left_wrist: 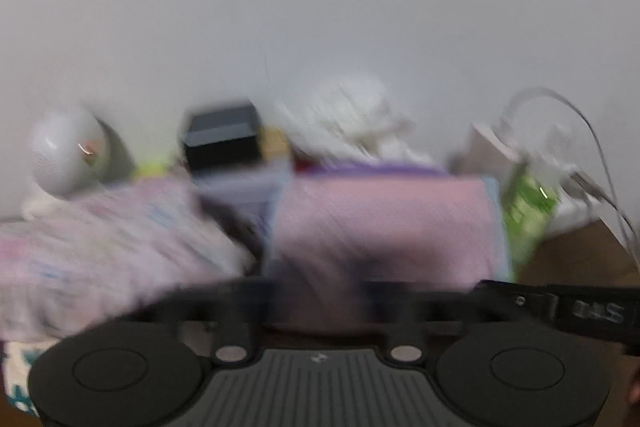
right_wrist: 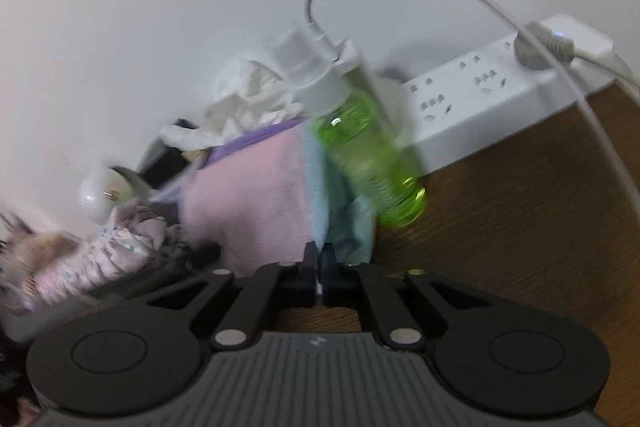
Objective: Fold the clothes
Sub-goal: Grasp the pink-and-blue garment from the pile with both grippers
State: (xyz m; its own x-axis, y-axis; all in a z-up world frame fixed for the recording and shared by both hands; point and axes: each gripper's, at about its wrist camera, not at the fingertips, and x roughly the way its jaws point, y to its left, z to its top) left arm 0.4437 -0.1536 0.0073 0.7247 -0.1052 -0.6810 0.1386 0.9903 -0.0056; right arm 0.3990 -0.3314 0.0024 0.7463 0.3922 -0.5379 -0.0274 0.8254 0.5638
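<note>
- pink cloth [right_wrist: 248, 195] draped in front of the wall over the surface [right_wrist: 520, 211], beside a green bottle [right_wrist: 368, 155]; soft, light, limp, best taken at a hemmed corner.
- right hand-held gripper [right_wrist: 319, 259] pressed together at the lower edge, seemingly pinching it.
- left hand-held gripper [left_wrist: 320, 291] blurred; cannot tell.

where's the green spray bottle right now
In the right wrist view the green spray bottle stands on the wooden table, right of the pink and blue cloth and in front of the white power strip.
</note>
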